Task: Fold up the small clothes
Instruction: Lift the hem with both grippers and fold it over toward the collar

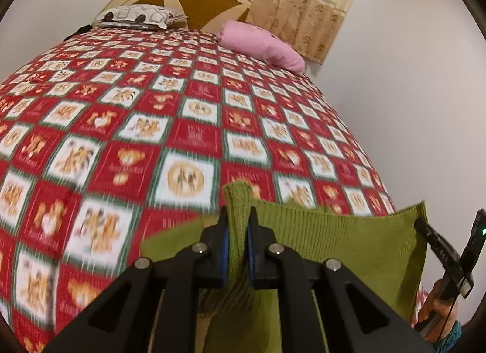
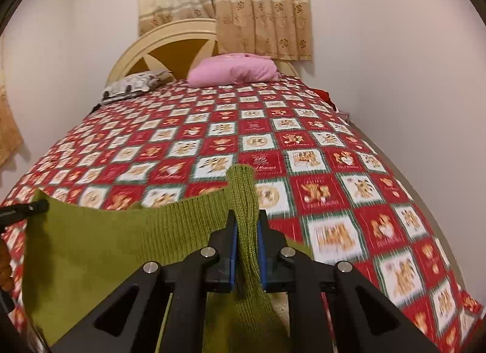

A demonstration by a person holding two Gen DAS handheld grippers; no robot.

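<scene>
Green knit (image 1: 349,249) hangs stretched between both grippers above the bed (image 1: 188,128). Left gripper (image 1: 238,225) and right gripper (image 2: 247,225) each pinch a bunched corner, jaws narrow. Thin bites on loose ribbing could slip under tension, dropping an edge and skewing the fold on the quilt.

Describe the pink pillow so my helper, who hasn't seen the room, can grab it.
Start at the bed with the red checked bedspread and look to its far end, by the cream headboard. Two pillows lie there: the pink pillow sits under the beige curtain, plain and puffy, unlike the flatter patterned white pillow beside it.
</scene>
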